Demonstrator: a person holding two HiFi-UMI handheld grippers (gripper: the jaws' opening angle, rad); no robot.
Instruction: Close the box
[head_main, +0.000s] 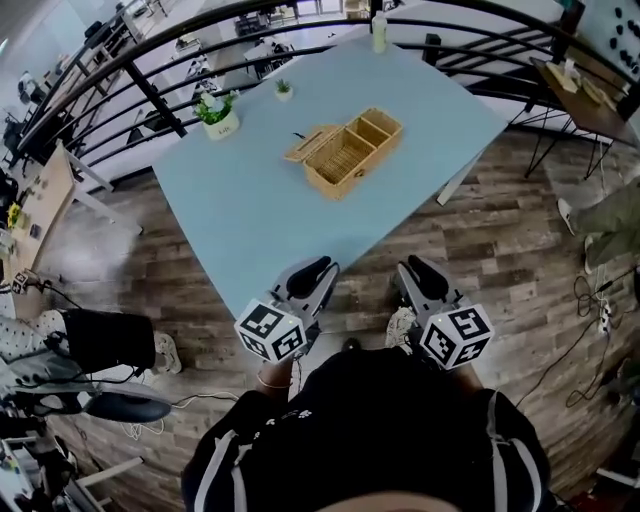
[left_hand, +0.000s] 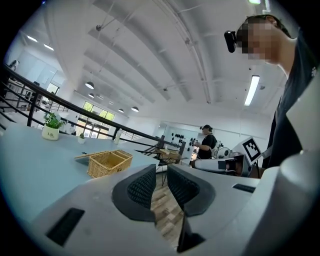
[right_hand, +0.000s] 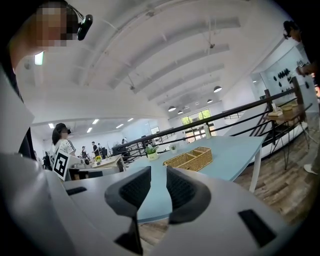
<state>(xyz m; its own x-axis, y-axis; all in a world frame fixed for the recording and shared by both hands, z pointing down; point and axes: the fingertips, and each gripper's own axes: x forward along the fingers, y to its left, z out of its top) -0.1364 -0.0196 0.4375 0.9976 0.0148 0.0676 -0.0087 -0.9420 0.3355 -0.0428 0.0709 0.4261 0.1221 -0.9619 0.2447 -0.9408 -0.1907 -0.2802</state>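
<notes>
Both tongs are held low in front of us at the near corner of the desk, well apart from the box, and neither grips anything. On the left tongs we see the dark ribbed pads standing a narrow way apart, with only the wooden floor showing through the gap. The right tongs also show a narrow gap, and through it we see only the pale blue desk top. The box is a wicker one with open compartments. It sits on the desk toward the far side, set at an angle to the desk's edges. Its lid is swung out and open on the side nearer the potted plant. A smaller plant and a bottle stand farther back on the desk, clear of the box, and a black railing curves round beyond them.
</notes>
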